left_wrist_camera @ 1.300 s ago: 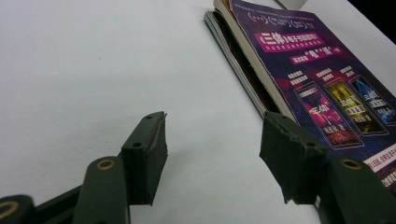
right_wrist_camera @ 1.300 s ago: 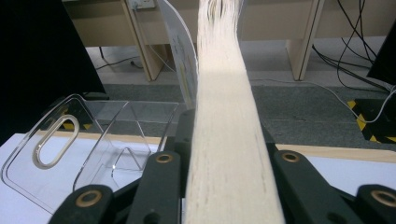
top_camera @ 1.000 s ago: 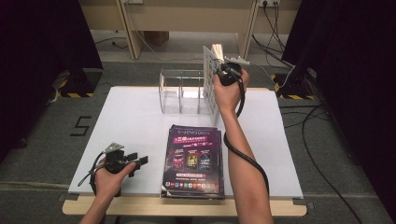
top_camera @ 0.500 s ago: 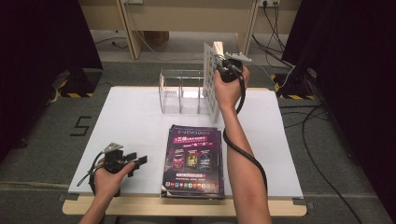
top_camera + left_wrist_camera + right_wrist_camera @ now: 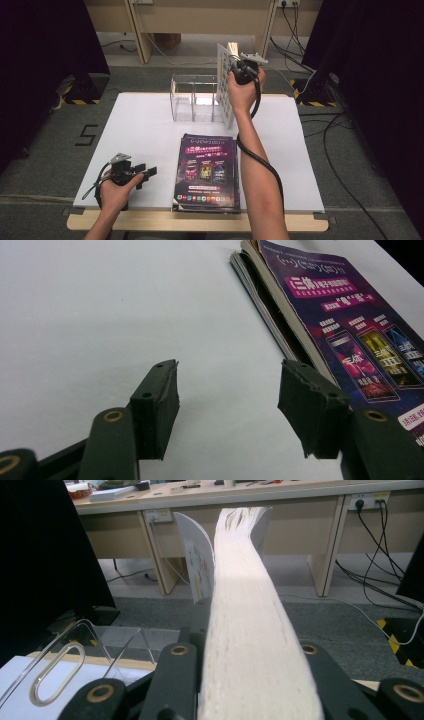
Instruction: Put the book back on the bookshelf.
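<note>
Over at the near left corner of the white table (image 5: 150, 125), the left gripper (image 5: 145, 172) rests low with its jaws spread wide and nothing between them. Just to its right lies a stack of purple-covered magazines (image 5: 206, 172), flat at the table's front edge. Further right and back, the right gripper (image 5: 240, 67) has its jaws clamped on a magazine (image 5: 225, 85), held upright on edge beside the clear acrylic organizer (image 5: 195, 97).
</note>
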Tool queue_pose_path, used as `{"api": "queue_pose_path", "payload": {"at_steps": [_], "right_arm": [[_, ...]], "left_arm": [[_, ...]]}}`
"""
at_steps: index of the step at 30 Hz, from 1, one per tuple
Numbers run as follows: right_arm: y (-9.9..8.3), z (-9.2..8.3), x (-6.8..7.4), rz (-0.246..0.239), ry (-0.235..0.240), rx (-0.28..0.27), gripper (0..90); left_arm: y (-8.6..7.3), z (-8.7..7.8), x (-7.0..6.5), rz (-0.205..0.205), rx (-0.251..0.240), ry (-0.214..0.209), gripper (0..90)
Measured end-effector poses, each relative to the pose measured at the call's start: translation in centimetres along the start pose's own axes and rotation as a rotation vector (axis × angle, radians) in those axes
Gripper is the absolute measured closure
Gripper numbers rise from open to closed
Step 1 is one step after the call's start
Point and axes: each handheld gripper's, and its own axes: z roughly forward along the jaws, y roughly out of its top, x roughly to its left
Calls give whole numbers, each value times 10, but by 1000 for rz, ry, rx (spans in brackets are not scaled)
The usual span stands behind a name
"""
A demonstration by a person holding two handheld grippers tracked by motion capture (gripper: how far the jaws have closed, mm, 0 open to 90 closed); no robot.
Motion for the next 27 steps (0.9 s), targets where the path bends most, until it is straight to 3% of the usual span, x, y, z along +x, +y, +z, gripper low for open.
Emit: {"api": "queue_pose_path", "payload": {"at_steps": [6, 17, 27], "right_arm": [[-7, 4, 5, 1, 9, -11, 741], [-17, -2, 3, -20, -48, -18, 736], [-23, -8, 2, -32, -66, -9, 726]], "left_arm": [[0, -1, 0, 1, -1, -2, 401], [-1, 0, -2, 7, 2, -6, 400], [-1, 0, -4, 8, -2, -3, 400]]}}
